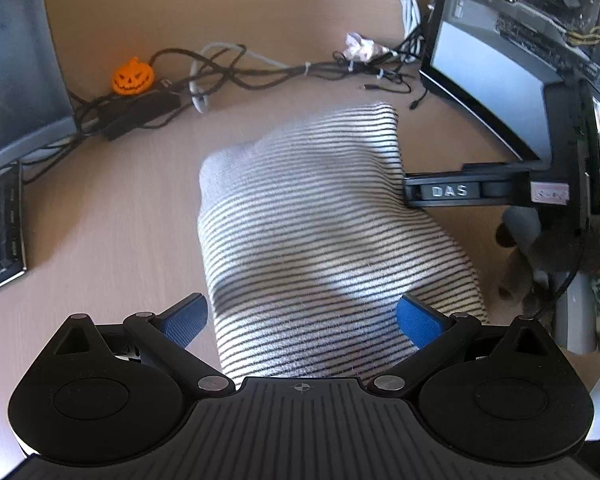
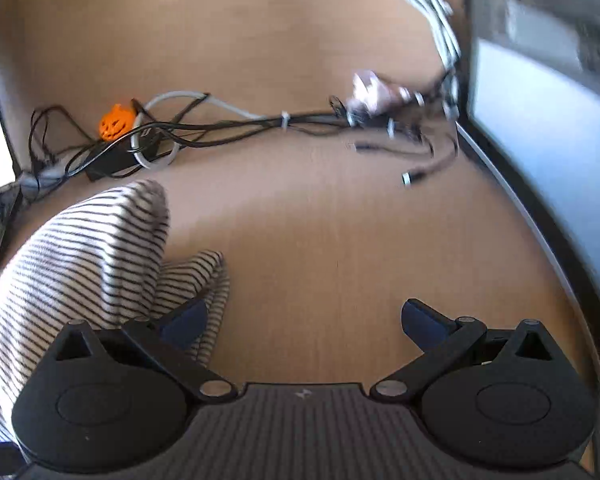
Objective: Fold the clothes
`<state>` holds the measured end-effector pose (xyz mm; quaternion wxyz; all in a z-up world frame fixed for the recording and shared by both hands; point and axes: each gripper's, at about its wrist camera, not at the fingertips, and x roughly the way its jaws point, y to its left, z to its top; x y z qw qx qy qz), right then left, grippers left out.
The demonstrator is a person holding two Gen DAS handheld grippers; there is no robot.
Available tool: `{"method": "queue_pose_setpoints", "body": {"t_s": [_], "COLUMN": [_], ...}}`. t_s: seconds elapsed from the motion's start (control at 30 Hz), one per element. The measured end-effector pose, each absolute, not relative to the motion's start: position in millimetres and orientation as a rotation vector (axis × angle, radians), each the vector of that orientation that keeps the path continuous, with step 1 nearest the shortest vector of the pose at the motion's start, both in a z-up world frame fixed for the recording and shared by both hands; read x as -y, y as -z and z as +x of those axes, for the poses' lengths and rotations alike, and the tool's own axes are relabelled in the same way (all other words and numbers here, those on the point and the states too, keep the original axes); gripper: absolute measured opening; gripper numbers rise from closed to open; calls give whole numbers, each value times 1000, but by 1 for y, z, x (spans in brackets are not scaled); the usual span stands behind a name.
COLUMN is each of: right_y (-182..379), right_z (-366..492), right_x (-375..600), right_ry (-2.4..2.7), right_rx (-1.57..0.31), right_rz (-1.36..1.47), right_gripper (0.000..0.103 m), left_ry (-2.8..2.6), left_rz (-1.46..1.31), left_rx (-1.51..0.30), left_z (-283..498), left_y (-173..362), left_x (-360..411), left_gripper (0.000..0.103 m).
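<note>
Striped garment (image 1: 312, 232) lying on the tabletop (image 1: 112, 220), already gathered into a thick folded bundle, long side running from near to far. Left claw (image 1: 302, 318) hovering low over the near end of the bundle, jaws wide apart, one blue fingertip (image 1: 186, 318) just off the left edge of the cloth and the other over its right part, nothing pinched between them; probably placed so in order to close on the near edge for a next fold. Right claw (image 2: 304, 322) also spread open and empty, above bare tabletop (image 2: 320, 240) to the right of the garment (image 2: 80, 260), its left fingertip just beside a loose striped flap; in the left wrist view seen side-on at the right edge of the bundle, whether touching or not cannot be told. Right wrist view blurred at the far right, so fine detail there uncertain. Far side of the tabletop: tangle of cables (image 1: 220, 76), small orange pumpkin (image 1: 133, 77), a keyboard (image 1: 0, 232) at the left, an open computer case (image 1: 520, 32) at the right, all well apart from the cloth. Judgement: folding well advanced, last fold or smoothing perhaps remaining.
</note>
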<state>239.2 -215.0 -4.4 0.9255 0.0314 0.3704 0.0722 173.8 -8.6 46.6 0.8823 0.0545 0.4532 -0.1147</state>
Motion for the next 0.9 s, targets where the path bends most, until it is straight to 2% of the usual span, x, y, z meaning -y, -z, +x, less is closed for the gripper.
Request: {"method": "queue_pose_setpoints", "body": {"t_s": [0.23, 0.33, 0.43, 0.57, 0.63, 0.77, 0.9], "right_y": [-50, -64, -60, -23, -15, -21, -47], "right_z": [220, 223, 233, 260, 265, 267, 229], "right_x": [223, 214, 197, 175, 177, 188, 205], "right_ry": [-170, -241, -274, -229, -224, -238, -265], "right_rx": [-550, -521, -531, -694, -712, -749, -683], "right_rz": [49, 50, -1, -147, -124, -66, -36], "right_gripper": [103, 103, 103, 103, 103, 103, 103], "left_ry": [223, 222, 219, 225, 220, 204, 197], "left_rz": [149, 157, 153, 131, 127, 126, 142], "left_rx": [-953, -954, -956, -952, -944, -926, -937], "left_z": [178, 179, 179, 177, 178, 181, 189], "left_y": [-44, -44, -43, -46, -49, -54, -50], "left_x": [15, 17, 17, 15, 10, -1, -7], "left_gripper": [103, 103, 103, 103, 103, 103, 103]}}
